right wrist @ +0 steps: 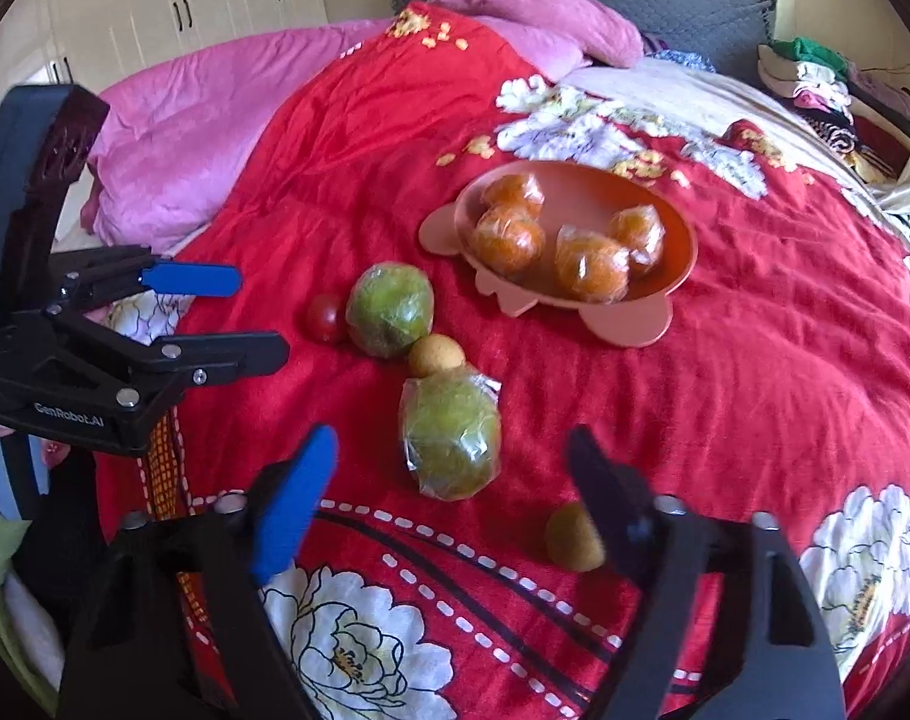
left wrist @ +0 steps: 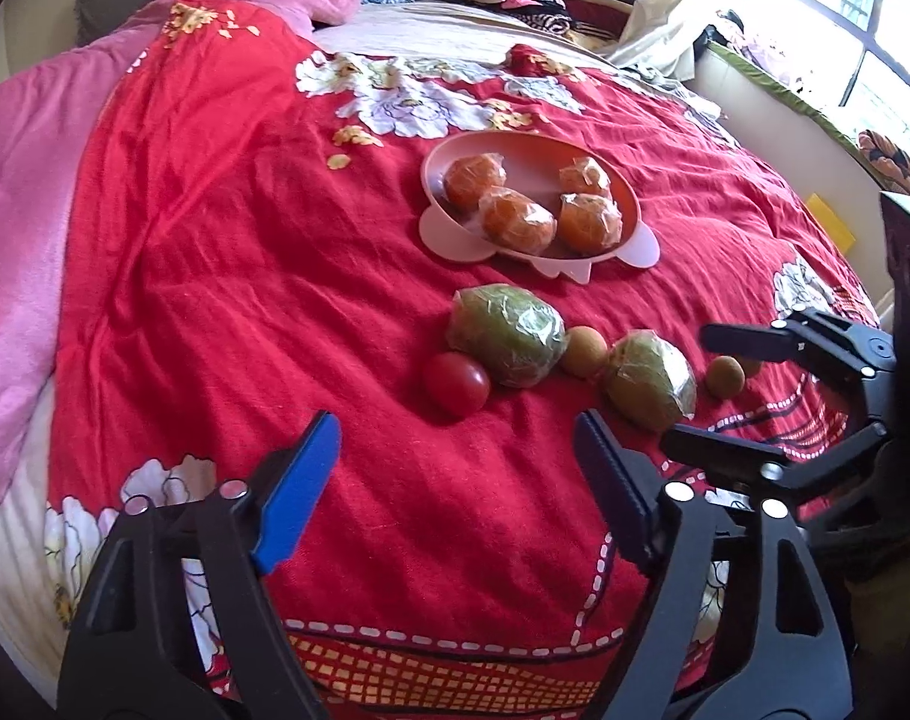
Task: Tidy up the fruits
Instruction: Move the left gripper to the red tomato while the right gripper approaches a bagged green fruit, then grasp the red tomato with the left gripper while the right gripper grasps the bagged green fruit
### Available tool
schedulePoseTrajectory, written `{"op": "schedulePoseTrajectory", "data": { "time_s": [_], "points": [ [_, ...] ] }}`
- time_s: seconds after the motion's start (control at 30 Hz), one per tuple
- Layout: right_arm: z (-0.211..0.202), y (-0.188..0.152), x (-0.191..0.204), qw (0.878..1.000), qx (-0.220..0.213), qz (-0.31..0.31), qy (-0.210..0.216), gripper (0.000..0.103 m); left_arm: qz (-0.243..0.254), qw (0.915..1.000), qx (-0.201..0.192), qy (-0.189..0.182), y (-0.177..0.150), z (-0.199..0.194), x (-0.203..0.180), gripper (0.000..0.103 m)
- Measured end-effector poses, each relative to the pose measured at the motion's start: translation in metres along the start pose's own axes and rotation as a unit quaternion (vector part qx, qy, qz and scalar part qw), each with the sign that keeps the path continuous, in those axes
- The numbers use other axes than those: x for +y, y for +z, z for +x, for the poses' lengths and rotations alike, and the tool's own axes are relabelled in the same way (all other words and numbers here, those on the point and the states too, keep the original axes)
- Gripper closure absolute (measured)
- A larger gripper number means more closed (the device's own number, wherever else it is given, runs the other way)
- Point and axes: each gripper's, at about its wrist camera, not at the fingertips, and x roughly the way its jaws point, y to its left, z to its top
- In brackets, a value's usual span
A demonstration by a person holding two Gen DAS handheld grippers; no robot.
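Here, 4 wrapped oranges (left wrist: 517, 207) in pink bowl (left wrist: 437, 228), 2 green fruits (right wrist: 389, 309), 1 tomato (left wrist: 456, 384), both grippers (left wrist: 455, 462) apart.

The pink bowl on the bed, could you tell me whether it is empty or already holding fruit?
Holding fruit: the pink bowl contains four plastic-wrapped oranges.

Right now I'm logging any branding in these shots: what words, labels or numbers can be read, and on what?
"GenRobot.AI": white lettering on the black body of the left gripper, seen in the right wrist view.
The right gripper shows no readable text in the left wrist view.
The plastic-wrapped fruit, the pink bowl and the red bedspread show no text, only flower patterns.
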Motion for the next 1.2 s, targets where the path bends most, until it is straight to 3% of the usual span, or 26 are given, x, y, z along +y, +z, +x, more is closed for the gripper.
{"op": "schedulePoseTrajectory", "data": {
  "time_s": [0.2,0.3,0.57,0.93,1.2],
  "points": [
    [0.021,-0.004,0.001,1.000,0.021,0.002,0.011,0.058,-0.001,1.0000,0.005,-0.004,0.001,0.007,0.003,0.039],
    [0.025,-0.004,0.001,1.000,0.015,0.004,0.008,0.065,-0.002,0.9999,0.008,-0.009,0.003,0.011,0.005,0.044],
    [0.020,-0.004,-0.005,1.000,0.007,0.020,0.021,0.065,0.023,0.9994,0.023,-0.011,0.009,0.026,0.005,0.063],
    [0.011,-0.001,-0.011,0.999,-0.004,0.039,0.030,0.065,0.099,0.9936,0.046,-0.029,0.018,0.044,0.001,0.064],
    [0.003,0.002,-0.017,0.998,-0.013,0.048,0.026,0.065,0.133,0.9887,0.051,-0.045,0.019,0.050,0.000,0.071]
  ]
}}
